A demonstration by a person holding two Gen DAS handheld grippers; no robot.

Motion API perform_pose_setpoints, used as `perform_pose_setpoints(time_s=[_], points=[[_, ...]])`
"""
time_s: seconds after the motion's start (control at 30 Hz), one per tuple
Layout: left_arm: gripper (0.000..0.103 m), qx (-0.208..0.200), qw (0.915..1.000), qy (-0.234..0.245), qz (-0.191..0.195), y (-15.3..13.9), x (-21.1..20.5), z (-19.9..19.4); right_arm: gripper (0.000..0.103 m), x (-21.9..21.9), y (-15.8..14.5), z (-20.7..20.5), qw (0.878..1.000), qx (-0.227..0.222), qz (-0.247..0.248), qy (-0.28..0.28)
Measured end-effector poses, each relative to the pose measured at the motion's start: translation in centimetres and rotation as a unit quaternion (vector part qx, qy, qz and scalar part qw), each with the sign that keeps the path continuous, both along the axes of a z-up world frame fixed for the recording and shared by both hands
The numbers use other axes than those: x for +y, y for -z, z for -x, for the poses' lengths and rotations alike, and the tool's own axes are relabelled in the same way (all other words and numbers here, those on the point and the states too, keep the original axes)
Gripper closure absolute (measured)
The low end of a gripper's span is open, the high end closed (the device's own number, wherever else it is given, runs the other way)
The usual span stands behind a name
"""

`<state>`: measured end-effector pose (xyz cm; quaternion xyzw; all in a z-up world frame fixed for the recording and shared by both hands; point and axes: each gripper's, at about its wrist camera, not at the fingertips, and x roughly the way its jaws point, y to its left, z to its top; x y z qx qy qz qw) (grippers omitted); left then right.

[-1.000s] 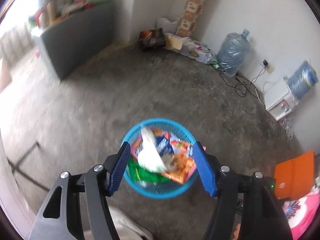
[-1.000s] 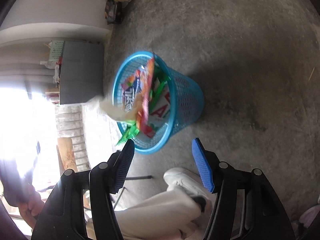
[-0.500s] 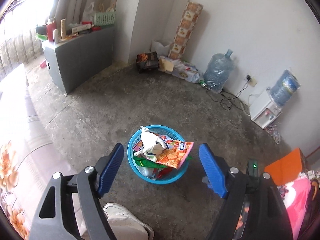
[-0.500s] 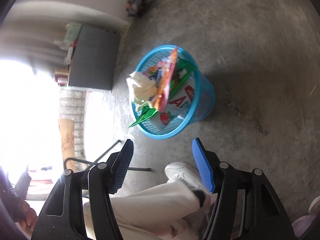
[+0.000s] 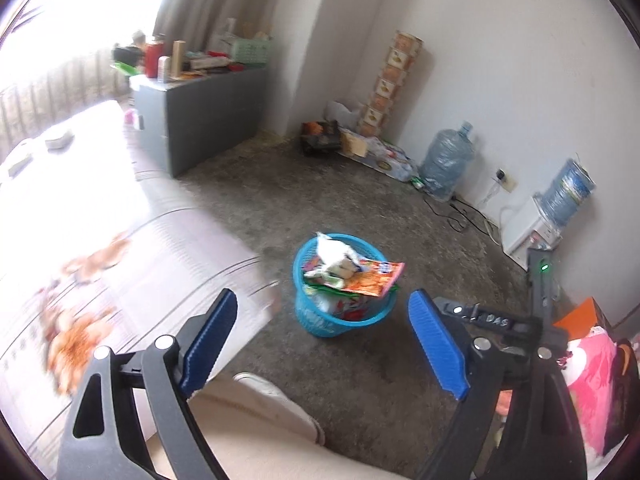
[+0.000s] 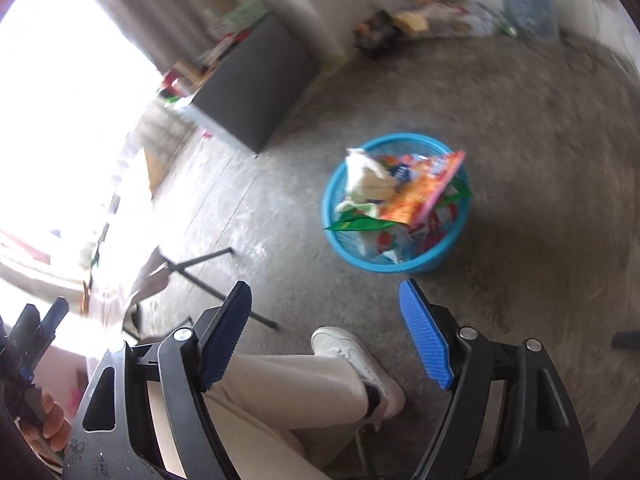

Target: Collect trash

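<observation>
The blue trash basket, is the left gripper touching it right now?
Apart. The left wrist view shows bare floor between the left gripper and the basket; its opening jaws hold nothing.

Floral bedding [image 5: 80,320] blurred, far clutter [image 6: 420,20] smeared

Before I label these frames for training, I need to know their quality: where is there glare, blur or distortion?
Left wrist view: the window at upper left is blown out, the patterned bed is smeared, while the blue basket reads fairly sharp; fisheye bends the walls. Right wrist view: blurred nearly throughout, glare washes out the left side, yet the basket's orange wrapper stays recognisable.
</observation>
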<state>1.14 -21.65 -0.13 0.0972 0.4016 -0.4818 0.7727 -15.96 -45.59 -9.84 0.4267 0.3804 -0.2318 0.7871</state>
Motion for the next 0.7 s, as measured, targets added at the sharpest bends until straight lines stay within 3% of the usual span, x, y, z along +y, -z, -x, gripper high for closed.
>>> perform_pose_setpoints(time_s=[0.13,0.27,0.5,0.7], points=[[0.014,-0.019,0.9997,-0.017,-0.006,0.7,2.8,0.5,0.025,2.5,-1.9,-2.1,0.998,0.004,0.036,-0.048],[0.012,-0.011,0.9996,-0.027,-0.003,1.4,4.9,0.4,0.021,5.0,-2.7,-4.3,0.995,0.008,0.054,-0.089],[0.012,-0.012,0.9989,-0.046,0.003,1.9,7.0,-0.4,0.021,7.8,0.1,-7.2,0.993,0.035,0.007,-0.113],[0.011,-0.015,0.9983,-0.056,0.005,2.1,8.0,-0.8,0.021,9.8,0.0,-8.2,0.988,0.053,0.033,-0.140]])
